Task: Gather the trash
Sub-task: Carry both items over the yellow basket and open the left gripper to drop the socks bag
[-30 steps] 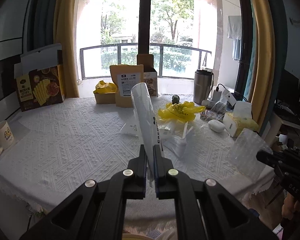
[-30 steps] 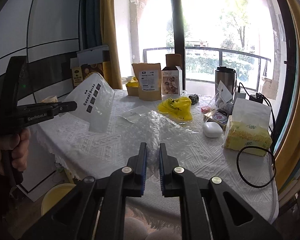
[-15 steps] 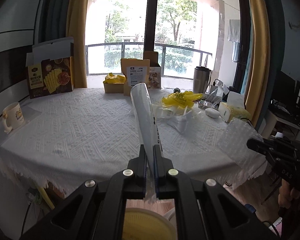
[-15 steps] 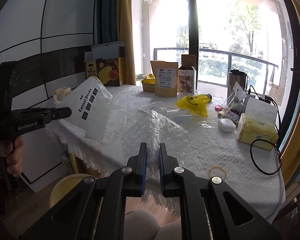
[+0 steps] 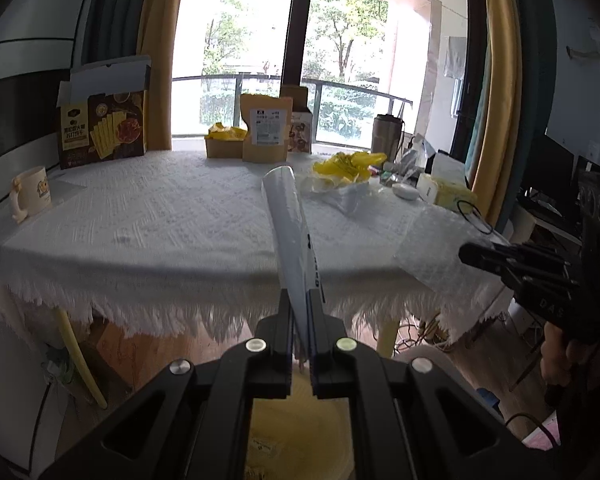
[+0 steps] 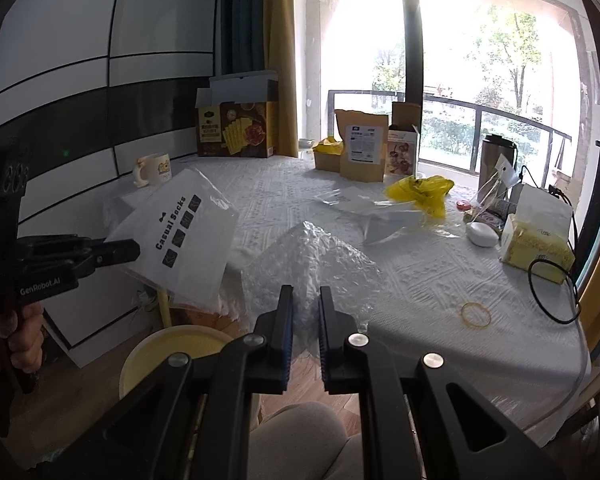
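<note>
My left gripper point(image 5: 300, 312) is shut on a flat white sock bag point(image 5: 290, 224), seen edge-on, held off the table's near edge above a yellow bin point(image 5: 296, 432). The right wrist view shows the bag's printed face point(image 6: 180, 236) in the left gripper point(image 6: 134, 249). My right gripper point(image 6: 303, 300) is shut on a sheet of bubble wrap point(image 6: 312, 264), held in front of the table and right of the yellow bin point(image 6: 172, 356). The bubble wrap point(image 5: 432, 248) and right gripper point(image 5: 466, 251) also show in the left wrist view.
The white-clothed table point(image 6: 420, 280) holds a yellow plastic bag point(image 6: 420, 192), clear wrappers point(image 6: 376, 216), a tissue pack point(image 6: 536, 240), a cracker box point(image 6: 236, 132), a mug point(image 6: 156, 168), a brown pouch point(image 6: 362, 152), a steel tumbler point(image 6: 496, 156), a black cable point(image 6: 552, 292) and a rubber band point(image 6: 476, 314).
Both grippers have pulled back off the table toward me with their trash still held. The yellow bin has come into view under the left gripper.
</note>
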`<move>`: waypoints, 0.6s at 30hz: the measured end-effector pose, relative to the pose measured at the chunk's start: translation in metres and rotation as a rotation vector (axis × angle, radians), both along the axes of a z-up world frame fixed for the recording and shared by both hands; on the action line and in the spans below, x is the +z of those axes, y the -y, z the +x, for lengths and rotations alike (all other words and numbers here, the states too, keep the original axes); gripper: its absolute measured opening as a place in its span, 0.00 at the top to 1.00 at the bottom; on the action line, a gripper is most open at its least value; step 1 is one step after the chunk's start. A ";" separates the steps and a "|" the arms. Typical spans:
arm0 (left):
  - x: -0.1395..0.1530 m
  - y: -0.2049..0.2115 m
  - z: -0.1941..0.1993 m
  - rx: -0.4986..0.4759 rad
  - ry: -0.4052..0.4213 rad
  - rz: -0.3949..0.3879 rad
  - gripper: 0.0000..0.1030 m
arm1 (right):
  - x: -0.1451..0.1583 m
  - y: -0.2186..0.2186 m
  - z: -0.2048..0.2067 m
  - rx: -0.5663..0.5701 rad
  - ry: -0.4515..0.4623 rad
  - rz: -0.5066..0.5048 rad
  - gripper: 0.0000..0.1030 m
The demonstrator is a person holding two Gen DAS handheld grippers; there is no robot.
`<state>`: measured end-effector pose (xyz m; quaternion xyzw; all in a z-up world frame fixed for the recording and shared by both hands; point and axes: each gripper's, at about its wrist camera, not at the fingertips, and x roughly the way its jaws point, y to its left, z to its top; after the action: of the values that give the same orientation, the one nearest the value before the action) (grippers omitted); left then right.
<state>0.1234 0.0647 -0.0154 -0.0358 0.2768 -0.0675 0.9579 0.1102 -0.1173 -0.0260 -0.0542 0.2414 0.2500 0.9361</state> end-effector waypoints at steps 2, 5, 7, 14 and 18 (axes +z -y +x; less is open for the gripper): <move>-0.010 -0.002 -0.006 0.000 -0.019 -0.006 0.95 | -0.005 -0.006 -0.005 0.013 -0.006 -0.006 0.90; -0.026 -0.005 -0.014 0.007 -0.053 -0.025 0.95 | -0.011 -0.014 -0.011 0.030 -0.012 -0.018 0.90; -0.036 -0.007 -0.018 0.015 -0.070 -0.032 0.95 | -0.014 -0.017 -0.014 0.039 -0.017 -0.024 0.90; -0.073 -0.015 -0.023 0.031 -0.169 -0.045 0.95 | -0.027 -0.029 -0.019 0.065 -0.040 -0.038 0.90; -0.091 -0.018 -0.025 0.051 -0.214 -0.027 0.95 | -0.032 -0.036 -0.019 0.076 -0.050 -0.048 0.90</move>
<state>0.0980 0.0824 -0.1060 -0.0629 0.3758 -0.0427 0.9236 0.0913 -0.0818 -0.0577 -0.0792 0.2685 0.2808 0.9180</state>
